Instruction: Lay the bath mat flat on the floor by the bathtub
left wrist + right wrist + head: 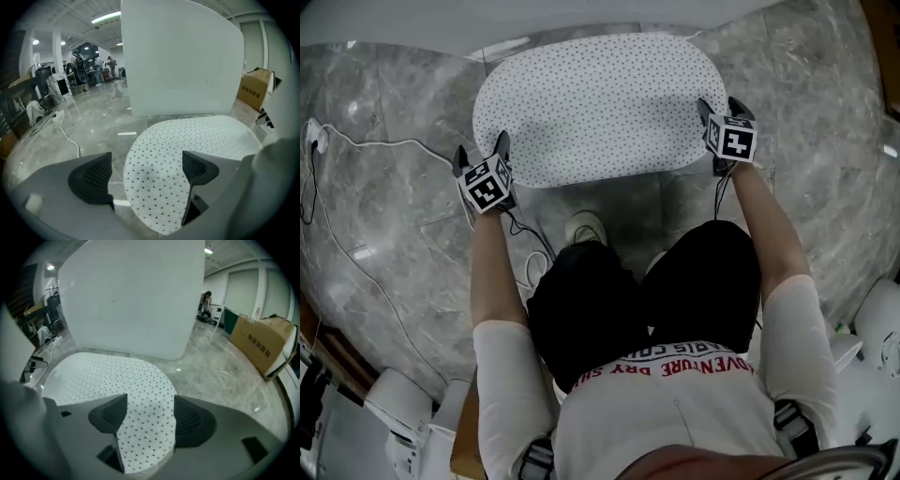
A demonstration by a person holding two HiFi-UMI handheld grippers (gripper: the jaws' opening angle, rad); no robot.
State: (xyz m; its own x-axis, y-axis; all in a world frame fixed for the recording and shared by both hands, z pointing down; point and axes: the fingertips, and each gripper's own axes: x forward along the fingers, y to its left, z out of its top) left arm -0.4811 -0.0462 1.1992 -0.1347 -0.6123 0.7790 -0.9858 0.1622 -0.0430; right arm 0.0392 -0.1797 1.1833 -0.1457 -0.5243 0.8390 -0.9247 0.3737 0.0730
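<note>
The white oval bath mat (595, 108) with small dark dots lies flat on the grey marble floor, right against the white bathtub (534, 23). My left gripper (480, 150) is at the mat's near left edge, and my right gripper (720, 105) is at its right end. In the left gripper view the bath mat (197, 136) lies below the left gripper (145, 173), whose jaws stand wide apart with no pad on it. The right gripper (150, 420) is open too, with the bath mat's (108, 376) end showing in the gap, and the bathtub (131, 296) wall rises behind.
A white cable (356, 150) trails over the floor at the left. The person's shoe (584, 225) stands just short of the mat. A cardboard box (262, 343) sits on the floor to the right. White fixtures (394, 403) stand at the near corners.
</note>
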